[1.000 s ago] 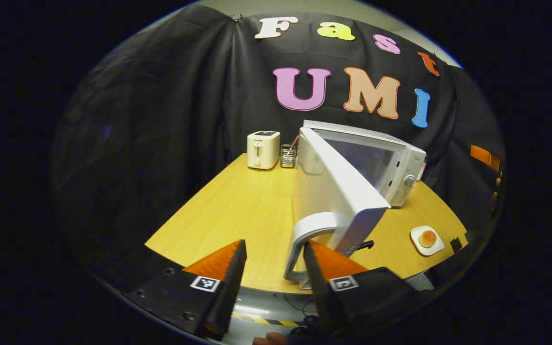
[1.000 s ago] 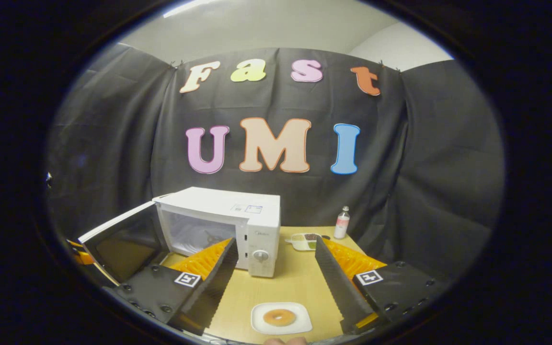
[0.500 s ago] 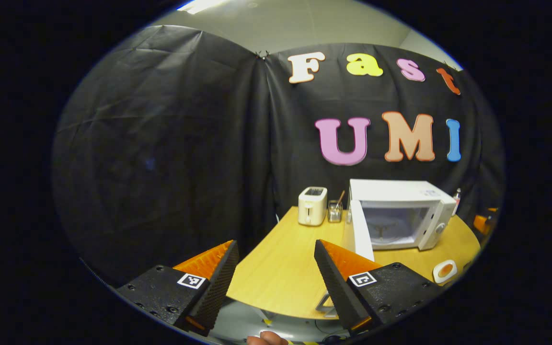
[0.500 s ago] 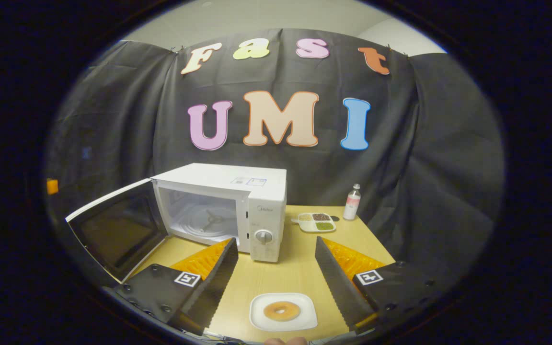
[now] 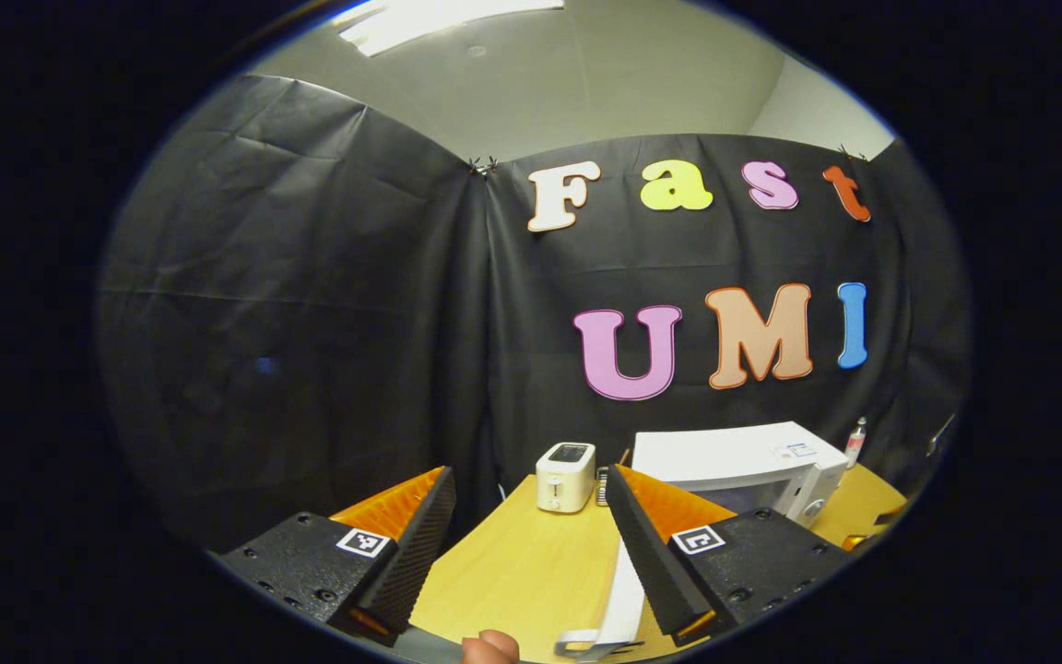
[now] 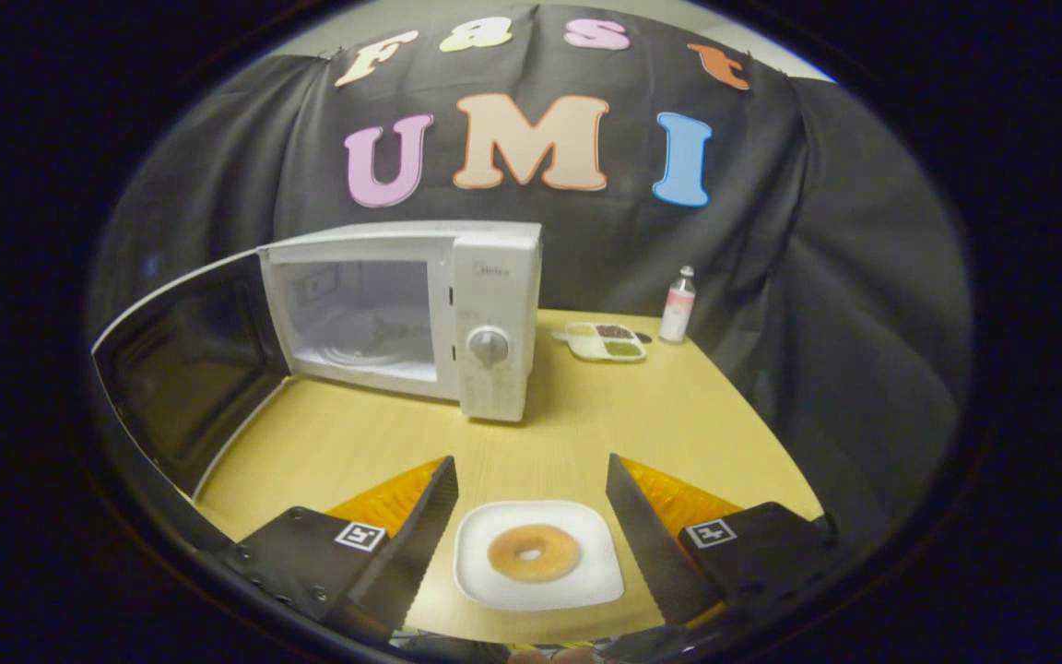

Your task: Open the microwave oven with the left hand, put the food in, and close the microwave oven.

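The white microwave (image 6: 494, 304) stands on the wooden table (image 6: 660, 424), its door (image 6: 185, 364) swung wide open to the left and its cavity empty. A white plate (image 6: 538, 590) carrying a doughnut (image 6: 533, 553) lies near the table's front edge. My right gripper (image 6: 531, 544) hangs open just above it, one finger on each side of the plate. In the left gripper view, my left gripper (image 5: 531, 544) is open and holds nothing, pulled back and raised. The microwave (image 5: 734, 461) sits beyond its right finger, and the door's edge (image 5: 623, 590) shows low between the fingers.
A white toaster (image 5: 566, 477) stands at the table's back left. A divided dish (image 6: 605, 340) of small foods and a small bottle (image 6: 678, 304) sit to the right of the microwave. Black cloth walls close in the booth on all sides.
My left gripper let go of the door handle, drew back and tilted upward. My right gripper dropped and moved in over the plate, which now lies between its fingers.
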